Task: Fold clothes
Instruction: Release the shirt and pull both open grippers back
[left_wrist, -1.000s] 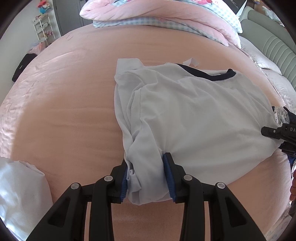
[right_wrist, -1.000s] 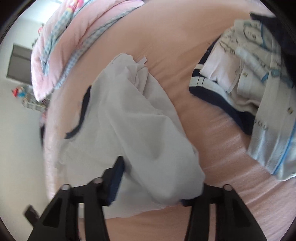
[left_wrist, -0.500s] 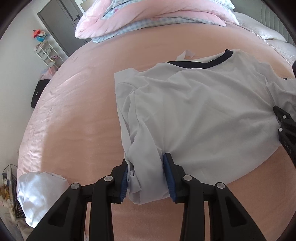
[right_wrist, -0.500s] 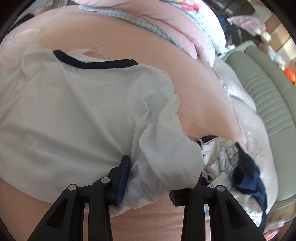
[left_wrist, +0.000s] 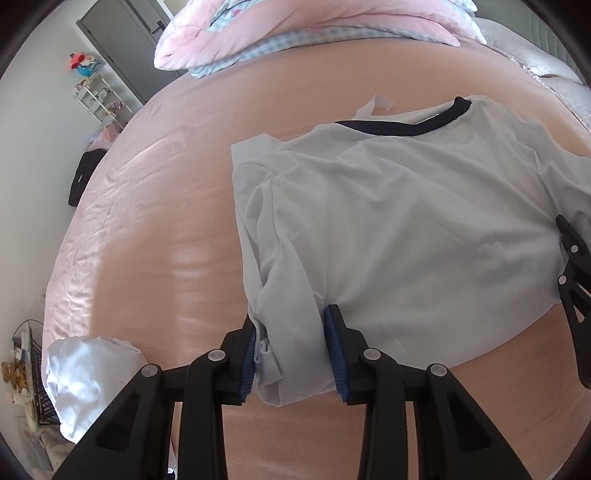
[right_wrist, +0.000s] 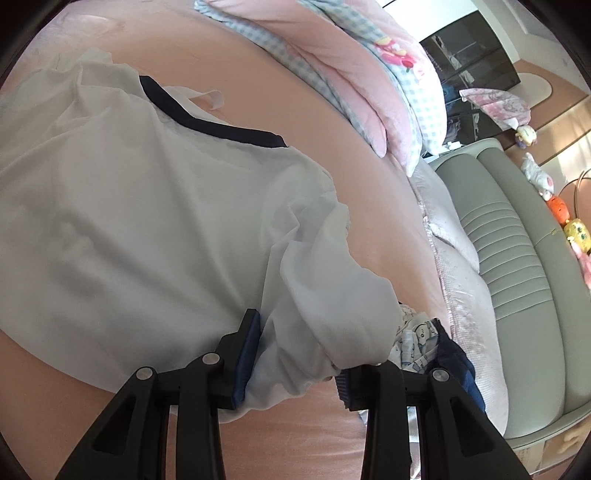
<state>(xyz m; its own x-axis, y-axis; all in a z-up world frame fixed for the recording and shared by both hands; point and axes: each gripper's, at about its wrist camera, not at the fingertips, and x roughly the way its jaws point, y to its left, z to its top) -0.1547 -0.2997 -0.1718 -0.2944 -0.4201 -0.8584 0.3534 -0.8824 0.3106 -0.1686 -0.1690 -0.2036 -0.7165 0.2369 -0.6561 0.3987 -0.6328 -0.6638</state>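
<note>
Left wrist view: one white T-shirt w/ navy collar (left_wrist: 406, 221) is being held on the pink bedsheet (left_wrist: 166, 229), collar pointing away, long axis running near-to-far. Two grippers: left gripper (left_wrist: 291, 350) is clenched on its bunched hem corner; right gripper (right_wrist: 295, 362) is clamping the other side's fabric.

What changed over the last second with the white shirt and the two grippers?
The right gripper swung round and carried its bunched side of the white shirt outward, spreading it flatter on the pink bed. The left gripper barely moved. Both kept their grip on the shirt; nothing was released.
</note>
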